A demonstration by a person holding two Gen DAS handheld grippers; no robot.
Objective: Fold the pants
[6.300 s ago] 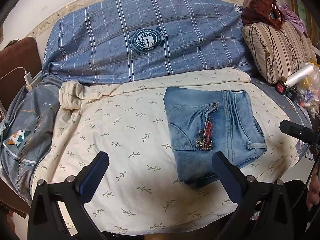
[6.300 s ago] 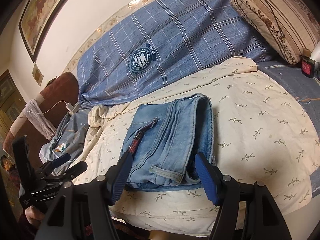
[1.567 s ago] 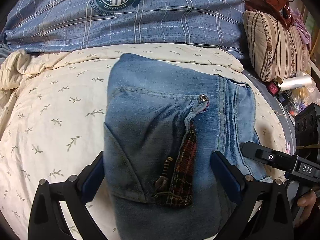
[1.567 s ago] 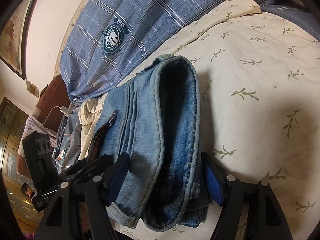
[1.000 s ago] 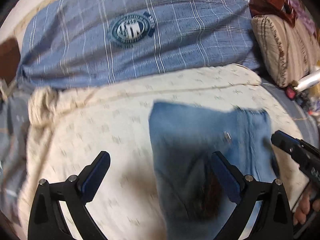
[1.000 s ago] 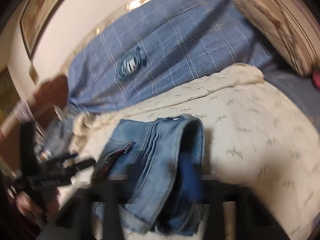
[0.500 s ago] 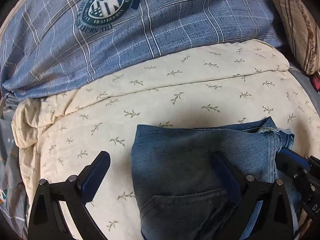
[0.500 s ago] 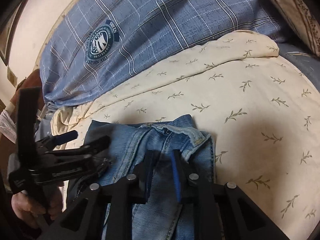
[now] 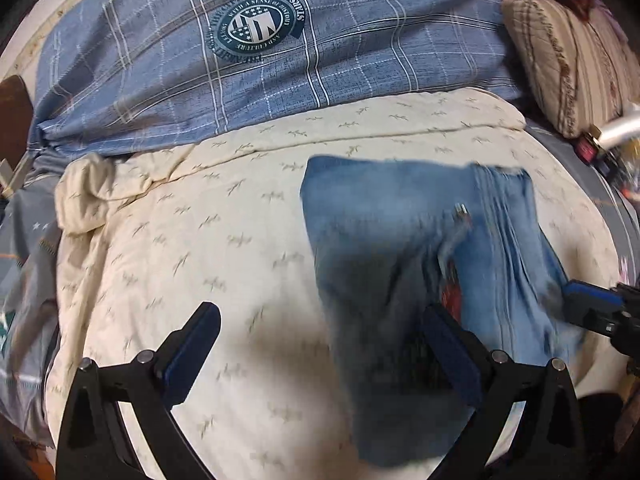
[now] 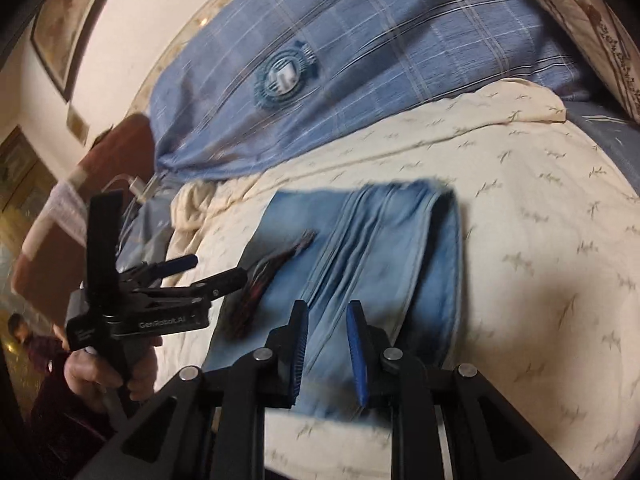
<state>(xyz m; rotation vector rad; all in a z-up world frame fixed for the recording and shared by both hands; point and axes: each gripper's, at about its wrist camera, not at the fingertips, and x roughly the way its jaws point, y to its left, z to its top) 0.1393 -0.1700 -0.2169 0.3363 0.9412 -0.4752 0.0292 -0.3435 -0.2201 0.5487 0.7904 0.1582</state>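
The folded blue jeans (image 9: pixel 404 256) lie flat on the cream leaf-print quilt (image 9: pixel 192 240), a red plaid patch showing near the zipper. My left gripper (image 9: pixel 320 356) is wide open and empty, its right finger over the jeans' near edge. It also shows in the right wrist view (image 10: pixel 212 272). My right gripper (image 10: pixel 326 344) hovers just above the jeans (image 10: pixel 360 248); its jaws stand a narrow gap apart and hold nothing. Its blue tip shows in the left wrist view (image 9: pixel 588 306) at the jeans' right edge.
A blue plaid cover (image 9: pixel 256 48) with a round crest lies behind the quilt. A striped beige pillow (image 9: pixel 568 52) sits at back right, with small items (image 9: pixel 600 144) beside it. A brown cushion (image 10: pixel 84 200) and grey clothing (image 9: pixel 24 240) are at the left.
The jeans, lifted and turned half a second ago, now lie flat again with the plaid patch up. My right gripper has let go and its jaws have parted slightly. Both grippers have pulled back.
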